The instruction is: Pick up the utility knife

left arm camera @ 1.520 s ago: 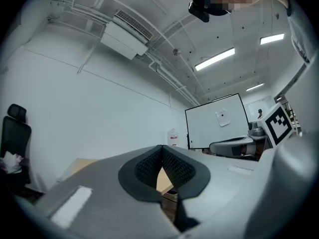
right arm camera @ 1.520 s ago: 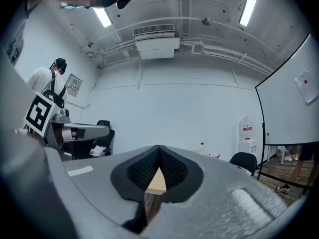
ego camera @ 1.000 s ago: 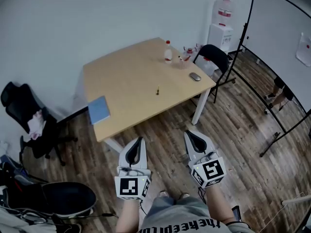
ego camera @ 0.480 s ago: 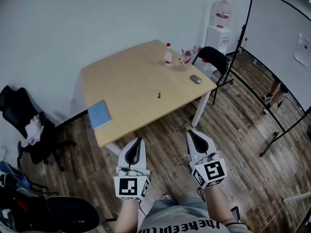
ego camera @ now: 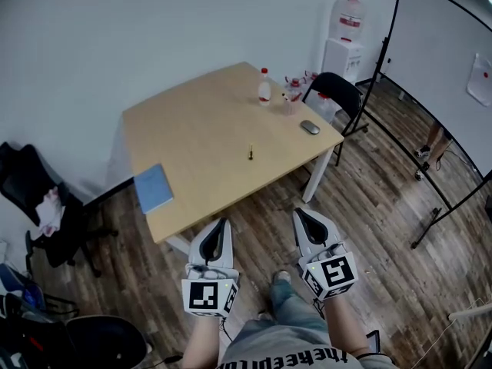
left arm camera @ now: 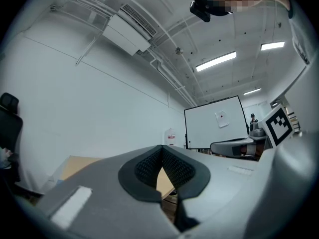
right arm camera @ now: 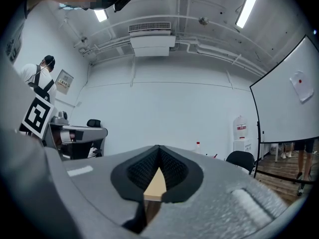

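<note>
The utility knife (ego camera: pixel 250 153) is a small yellow-and-dark thing lying near the middle of the light wooden table (ego camera: pixel 200 137). It is too small to make out in either gripper view. My left gripper (ego camera: pixel 221 223) and right gripper (ego camera: pixel 297 214) hover side by side over the wood floor, short of the table's near edge and well apart from the knife. In the left gripper view the left gripper (left arm camera: pixel 162 148) has its jaws meeting at the tip with nothing between them. The right gripper (right arm camera: pixel 158 148) looks the same in its own view, aimed at the table.
On the table lie a blue notebook (ego camera: pixel 153 188) at the near left, a white bottle (ego camera: pixel 264 88), a cup of pens (ego camera: pixel 290 98) and a mouse (ego camera: pixel 310 127) at the far right. A black chair (ego camera: pixel 336 91) stands beyond, a whiteboard (ego camera: pixel 446 75) at right, an office chair (ego camera: pixel 38 206) at left.
The person has stepped towards the table: a foot now shows below the grippers, and the chairs at left have slid down and out. Both grippers stay shut.
</note>
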`<state>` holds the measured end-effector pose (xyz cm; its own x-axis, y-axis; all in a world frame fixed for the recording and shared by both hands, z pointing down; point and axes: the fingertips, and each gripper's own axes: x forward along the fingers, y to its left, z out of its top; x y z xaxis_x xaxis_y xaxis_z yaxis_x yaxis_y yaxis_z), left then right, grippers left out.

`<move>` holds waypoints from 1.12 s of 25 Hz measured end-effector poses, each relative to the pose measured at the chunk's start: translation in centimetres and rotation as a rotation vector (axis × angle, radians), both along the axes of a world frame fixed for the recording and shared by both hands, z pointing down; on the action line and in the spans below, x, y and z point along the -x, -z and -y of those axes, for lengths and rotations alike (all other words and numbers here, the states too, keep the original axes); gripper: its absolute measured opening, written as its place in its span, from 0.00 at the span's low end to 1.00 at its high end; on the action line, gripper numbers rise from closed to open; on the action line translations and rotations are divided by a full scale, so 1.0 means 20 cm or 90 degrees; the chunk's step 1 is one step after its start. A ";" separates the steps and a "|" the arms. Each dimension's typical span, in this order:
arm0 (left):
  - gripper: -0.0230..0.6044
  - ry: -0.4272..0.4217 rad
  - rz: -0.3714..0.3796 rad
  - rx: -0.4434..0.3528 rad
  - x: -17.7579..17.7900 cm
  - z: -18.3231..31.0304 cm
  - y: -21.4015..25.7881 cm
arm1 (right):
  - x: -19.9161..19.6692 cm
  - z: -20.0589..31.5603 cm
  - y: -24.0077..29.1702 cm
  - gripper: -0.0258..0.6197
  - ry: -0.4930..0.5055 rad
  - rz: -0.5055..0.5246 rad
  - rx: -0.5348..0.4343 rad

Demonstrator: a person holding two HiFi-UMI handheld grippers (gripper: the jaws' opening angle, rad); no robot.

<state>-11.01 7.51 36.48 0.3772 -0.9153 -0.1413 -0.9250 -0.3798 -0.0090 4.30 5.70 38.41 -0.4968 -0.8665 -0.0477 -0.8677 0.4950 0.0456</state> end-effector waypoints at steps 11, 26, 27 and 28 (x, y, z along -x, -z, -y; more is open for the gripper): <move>0.07 0.023 0.004 -0.014 -0.07 0.39 0.06 | -0.01 0.43 0.05 0.04 0.042 -0.004 -0.013; 0.07 0.062 0.007 -0.017 -0.20 0.79 0.10 | -0.13 0.87 0.10 0.04 0.085 0.013 -0.017; 0.07 0.065 0.007 -0.018 -0.21 0.80 0.10 | -0.14 0.89 0.10 0.04 0.087 0.014 -0.018; 0.07 0.067 0.007 -0.020 -0.23 0.82 0.10 | -0.16 0.91 0.09 0.04 0.090 0.015 -0.019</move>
<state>-6.51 -8.79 34.42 0.2810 -0.9451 -0.1667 -0.9595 -0.2799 -0.0303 7.41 -12.53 36.55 -0.6117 -0.7865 -0.0853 -0.7909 0.6105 0.0419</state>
